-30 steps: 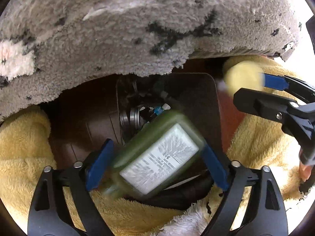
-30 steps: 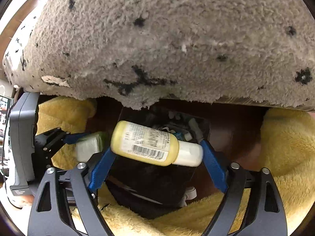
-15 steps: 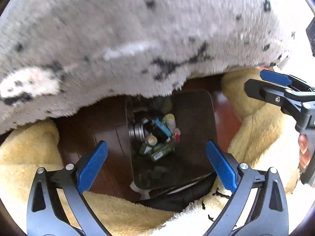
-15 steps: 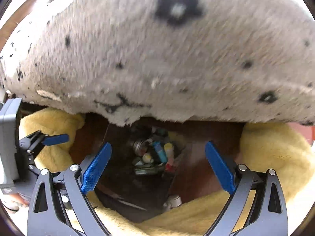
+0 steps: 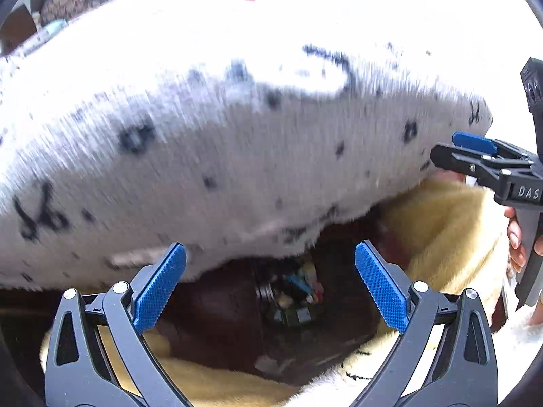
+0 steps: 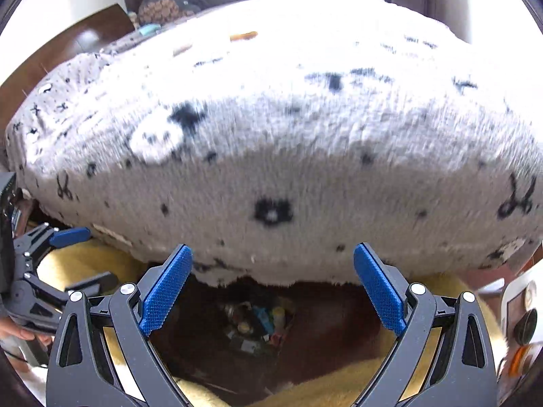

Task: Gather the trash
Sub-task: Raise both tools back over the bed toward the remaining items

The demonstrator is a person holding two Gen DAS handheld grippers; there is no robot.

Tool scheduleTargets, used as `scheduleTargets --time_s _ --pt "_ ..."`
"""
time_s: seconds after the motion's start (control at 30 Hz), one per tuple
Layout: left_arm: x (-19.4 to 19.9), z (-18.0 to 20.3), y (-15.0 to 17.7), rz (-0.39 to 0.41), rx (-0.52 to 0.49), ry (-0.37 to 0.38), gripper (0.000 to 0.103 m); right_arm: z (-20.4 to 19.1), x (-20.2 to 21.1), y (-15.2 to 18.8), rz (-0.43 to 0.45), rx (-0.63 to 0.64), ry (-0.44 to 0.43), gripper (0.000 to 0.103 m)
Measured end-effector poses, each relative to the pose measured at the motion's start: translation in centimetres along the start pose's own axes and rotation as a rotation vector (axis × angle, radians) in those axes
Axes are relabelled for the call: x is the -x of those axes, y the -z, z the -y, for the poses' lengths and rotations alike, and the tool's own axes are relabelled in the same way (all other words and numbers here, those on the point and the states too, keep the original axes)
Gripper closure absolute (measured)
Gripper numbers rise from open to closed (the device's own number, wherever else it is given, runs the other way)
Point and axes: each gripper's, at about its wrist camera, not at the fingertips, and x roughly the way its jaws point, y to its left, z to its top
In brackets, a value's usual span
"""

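Note:
A dark brown bin (image 5: pixel 217 325) stands on the floor below the bed; it also shows in the right wrist view (image 6: pixel 322 339). Several small bottles and wrappers (image 5: pixel 292 298) lie inside it, also seen from the right wrist (image 6: pixel 258 325). My left gripper (image 5: pixel 269 286) is open and empty, high above the bin. My right gripper (image 6: pixel 273 288) is open and empty above it too. The right gripper shows at the right of the left wrist view (image 5: pixel 475 156). The left gripper shows at the left of the right wrist view (image 6: pixel 51 247).
A grey fluffy blanket with black marks (image 5: pixel 237 135) covers the bed and overhangs the bin (image 6: pixel 288 152). A yellow fleece blanket (image 5: pixel 444 230) lies around the bin. Small items (image 6: pixel 242 36) lie on the far bed. A white device (image 6: pixel 519 312) sits at right.
Both grippers opened and dropped their bottles, green from the left and yellow from the right, into the bin. Both have since risen and pulled back from it.

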Motion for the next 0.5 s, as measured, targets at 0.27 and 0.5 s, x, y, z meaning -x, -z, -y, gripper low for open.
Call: scheduleTargets --time_s 0.27,0.5 --pt "2.8 -2.0 -4.2 0.105 0.007 -0.057 0.008 0.4 1.3 -3.7 0.09 0.023 0.033 0.007" --pt "2.5 -4.7 -7.1 0.135 0.026 -0.125 0.008 0.9 1.6 -6.9 0.136 0.043 0.055 0.006"
